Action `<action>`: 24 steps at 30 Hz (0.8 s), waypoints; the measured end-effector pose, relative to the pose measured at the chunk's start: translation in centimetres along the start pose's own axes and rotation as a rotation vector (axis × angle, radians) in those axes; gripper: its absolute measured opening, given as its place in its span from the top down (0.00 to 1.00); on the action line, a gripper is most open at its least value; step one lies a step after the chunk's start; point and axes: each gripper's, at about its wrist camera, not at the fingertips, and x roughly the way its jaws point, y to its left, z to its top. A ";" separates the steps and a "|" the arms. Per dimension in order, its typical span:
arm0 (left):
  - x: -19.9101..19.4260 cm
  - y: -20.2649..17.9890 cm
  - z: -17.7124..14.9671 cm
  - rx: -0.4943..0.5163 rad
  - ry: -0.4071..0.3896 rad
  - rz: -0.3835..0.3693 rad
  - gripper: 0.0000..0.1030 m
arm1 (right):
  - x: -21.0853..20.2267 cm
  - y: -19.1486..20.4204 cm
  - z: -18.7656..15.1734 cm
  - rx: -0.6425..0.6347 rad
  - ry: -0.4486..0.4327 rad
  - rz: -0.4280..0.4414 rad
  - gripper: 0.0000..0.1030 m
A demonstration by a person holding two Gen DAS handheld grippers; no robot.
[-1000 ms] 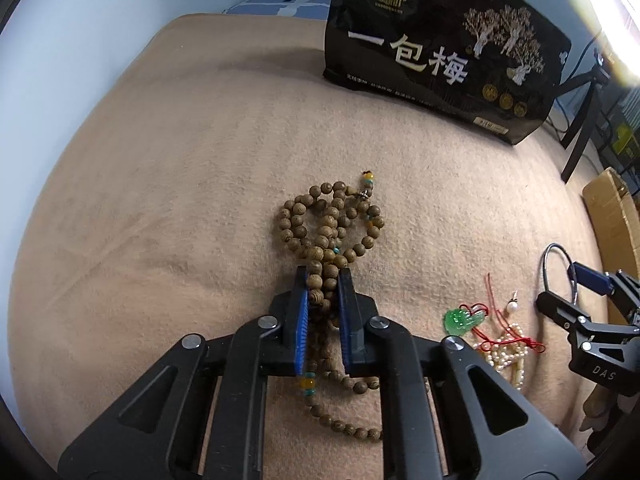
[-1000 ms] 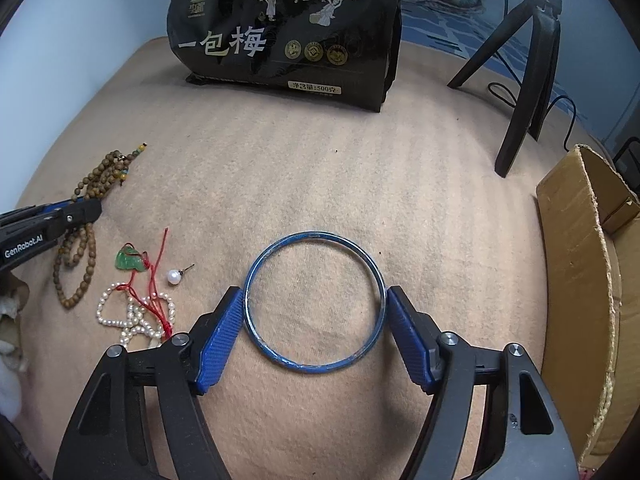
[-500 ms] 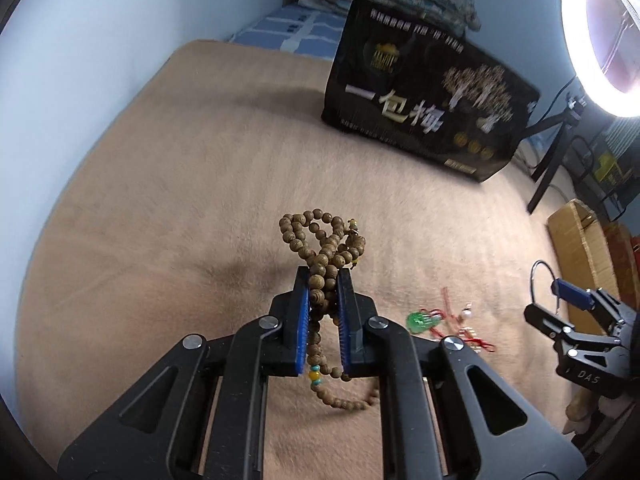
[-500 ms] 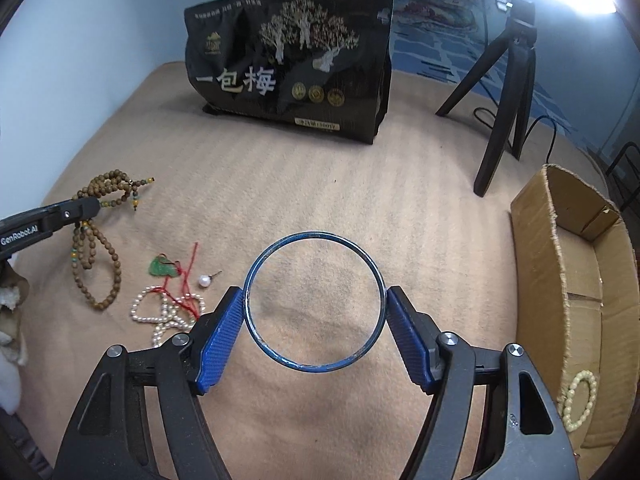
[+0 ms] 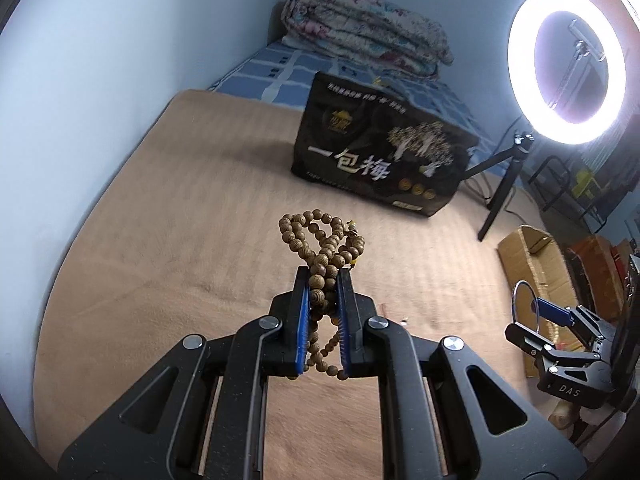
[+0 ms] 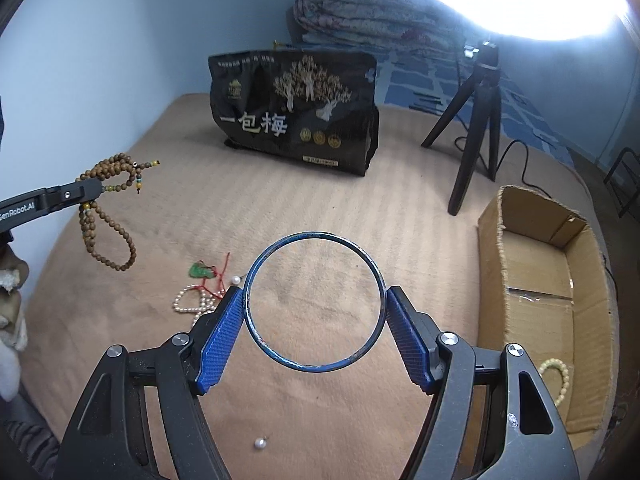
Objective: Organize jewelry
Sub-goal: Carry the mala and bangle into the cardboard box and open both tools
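My left gripper (image 5: 323, 280) is shut on a string of brown wooden beads (image 5: 320, 240) and holds it in the air above the tan blanket; the loops hang below it in the right wrist view (image 6: 108, 216). My right gripper (image 6: 315, 304) is shut on a blue metal bangle (image 6: 256, 272), held upright above the blanket. It also shows in the left wrist view (image 5: 520, 304). A green pendant on red cord (image 6: 200, 270), a pearl bracelet (image 6: 192, 300) and two loose pearls (image 6: 261, 443) lie on the blanket.
An open cardboard box (image 6: 532, 256) sits at the right, with a pale bead bracelet (image 6: 558, 380) inside. A black printed bag (image 6: 296, 112) stands at the back. A black tripod (image 6: 476, 120) with a ring light (image 5: 568, 76) stands back right. A folded quilt (image 5: 364, 36) lies behind.
My left gripper has lifted the wooden beads off the blanket and raised them. My right gripper has risen with the bangle, bringing the box into view.
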 end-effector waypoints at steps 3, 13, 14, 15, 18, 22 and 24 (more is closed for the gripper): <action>-1.2 -1.0 0.1 0.009 -0.011 -0.018 0.90 | -1.3 -0.4 0.0 0.002 -0.017 -0.001 0.31; -4.0 -6.7 0.4 0.075 -0.048 -0.101 0.90 | -6.0 -4.3 -1.3 0.039 -0.061 -0.024 0.31; -4.1 -7.5 0.4 0.082 -0.049 -0.114 0.90 | -6.5 -5.0 -1.5 0.046 -0.066 -0.029 0.31; -4.3 -8.3 0.4 0.089 -0.051 -0.126 0.90 | -6.9 -5.6 -1.6 0.052 -0.069 -0.033 0.31; -4.4 -10.5 0.3 0.109 -0.051 -0.156 0.90 | -8.1 -7.6 -2.0 0.070 -0.076 -0.050 0.31; -4.4 -13.8 0.1 0.136 -0.047 -0.196 0.90 | -9.2 -10.2 -2.8 0.091 -0.079 -0.076 0.31; -4.2 -15.4 0.0 0.146 -0.047 -0.214 0.90 | -9.7 -11.5 -3.0 0.102 -0.081 -0.089 0.31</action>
